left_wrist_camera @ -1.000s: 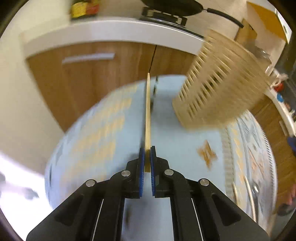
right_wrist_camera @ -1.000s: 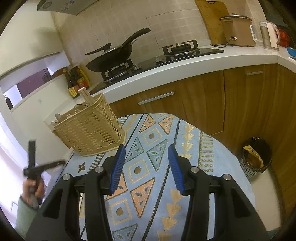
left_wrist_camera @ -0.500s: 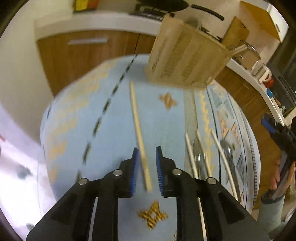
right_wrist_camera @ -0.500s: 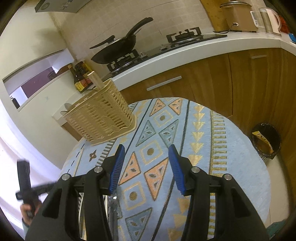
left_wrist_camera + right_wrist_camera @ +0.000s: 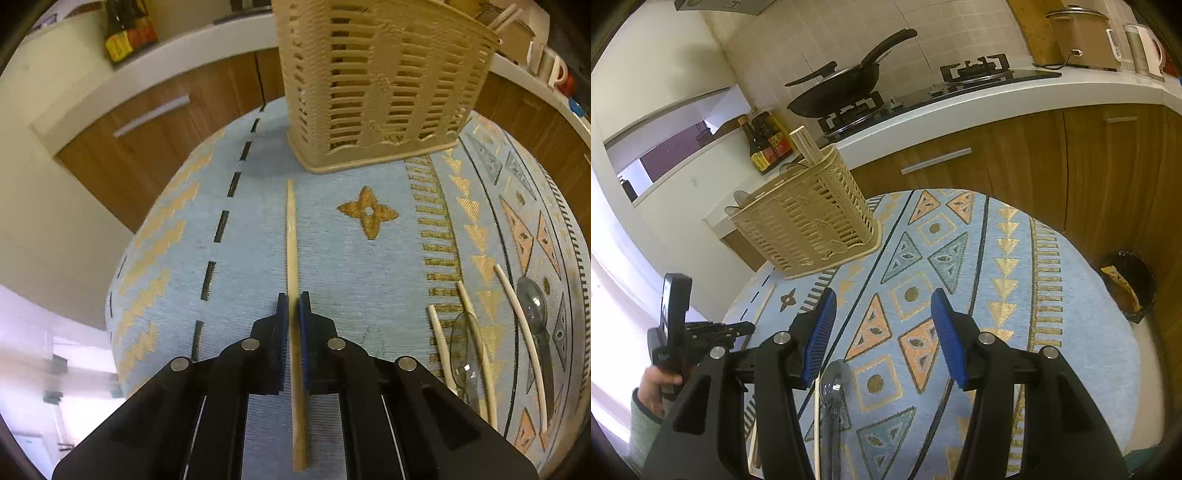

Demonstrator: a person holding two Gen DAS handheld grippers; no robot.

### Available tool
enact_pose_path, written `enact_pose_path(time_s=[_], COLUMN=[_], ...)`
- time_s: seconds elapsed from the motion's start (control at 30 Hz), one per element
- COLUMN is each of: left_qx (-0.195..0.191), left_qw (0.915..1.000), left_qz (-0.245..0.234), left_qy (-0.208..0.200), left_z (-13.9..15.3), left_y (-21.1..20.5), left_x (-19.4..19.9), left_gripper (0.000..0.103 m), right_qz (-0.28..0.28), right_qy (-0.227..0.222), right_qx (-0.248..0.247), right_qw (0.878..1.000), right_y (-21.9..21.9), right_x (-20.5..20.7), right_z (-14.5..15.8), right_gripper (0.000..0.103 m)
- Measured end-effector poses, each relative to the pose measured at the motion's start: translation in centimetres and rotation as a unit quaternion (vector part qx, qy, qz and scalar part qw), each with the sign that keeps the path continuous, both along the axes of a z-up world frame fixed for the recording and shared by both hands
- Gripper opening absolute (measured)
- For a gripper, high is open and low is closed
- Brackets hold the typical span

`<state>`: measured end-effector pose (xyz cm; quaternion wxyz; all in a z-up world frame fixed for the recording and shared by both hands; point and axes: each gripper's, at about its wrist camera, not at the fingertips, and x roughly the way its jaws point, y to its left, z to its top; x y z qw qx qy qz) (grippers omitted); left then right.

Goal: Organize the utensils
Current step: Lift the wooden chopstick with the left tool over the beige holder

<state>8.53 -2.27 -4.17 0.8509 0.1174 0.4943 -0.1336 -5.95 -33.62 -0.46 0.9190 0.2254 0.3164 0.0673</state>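
Observation:
My left gripper (image 5: 293,300) is shut on a wooden chopstick (image 5: 291,236) that points toward the beige slatted utensil basket (image 5: 380,85) and lies low along the blue patterned tablecloth (image 5: 351,258). To its right lie white chopsticks (image 5: 517,306) and two clear spoons (image 5: 532,299). In the right wrist view a person's hand (image 5: 653,384) holds that left gripper (image 5: 738,328) at the table's left edge, by the wooden chopstick (image 5: 762,306). My right gripper (image 5: 882,295) hovers over the cloth; its jaws are opening with nothing between them. A spoon (image 5: 833,384) lies below its left finger. The basket (image 5: 809,221) holds wooden sticks (image 5: 805,142).
Behind the table runs a white counter (image 5: 960,110) over wooden cabinets, with a black wok (image 5: 838,96) on the stove and sauce bottles (image 5: 764,144). A rice cooker (image 5: 1082,33) and kettle (image 5: 1145,44) stand at the far right. A black bin (image 5: 1130,284) sits on the floor.
The left gripper let the wooden chopstick go onto the cloth, then shut on it again, and swung to face the basket. The right gripper's jaws widened slightly.

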Motion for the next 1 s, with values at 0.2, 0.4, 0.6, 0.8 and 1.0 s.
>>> enact_pose_path(time_s=[0.2,0.4,0.6,0.8,1.0], left_qx=[-0.140,-0.261,-0.346,-0.340,-0.304], left_qw=[0.9870,0.9461,0.8912,0.8764,0.8839], left_qz=[0.031,0.029,0.013,0.025,0.033], left_qy=[-0.072,-0.189,-0.293,-0.340,-0.354], left_z=[4.9,13.7,19.4,19.1,15.7], left_y=[3.2,4.6,2.9,-0.4,-1.6], left_x=[-2.2,-1.3,3.3,7.2,9.3], left_gripper=[0.003,0.003,0.003,0.003,0.004], right_qz=[0.001,-0.012,-0.022,-0.028,-0.016], right_qy=[-0.006,-0.010,-0.036,-0.039,-0.033], right_qx=[0.000,0.012,0.036,-0.006,-0.018], right_qw=[1.000,1.000,0.998,0.999,0.999], right_y=[0.0,-0.4,-1.2,-0.1,0.5], right_x=[1.4,2.9,2.5,2.5,3.0], right_z=[-0.4,-3.0,-3.9,-3.6,-3.8], right_gripper=[0.050,0.050,0.050,0.050,0.050])
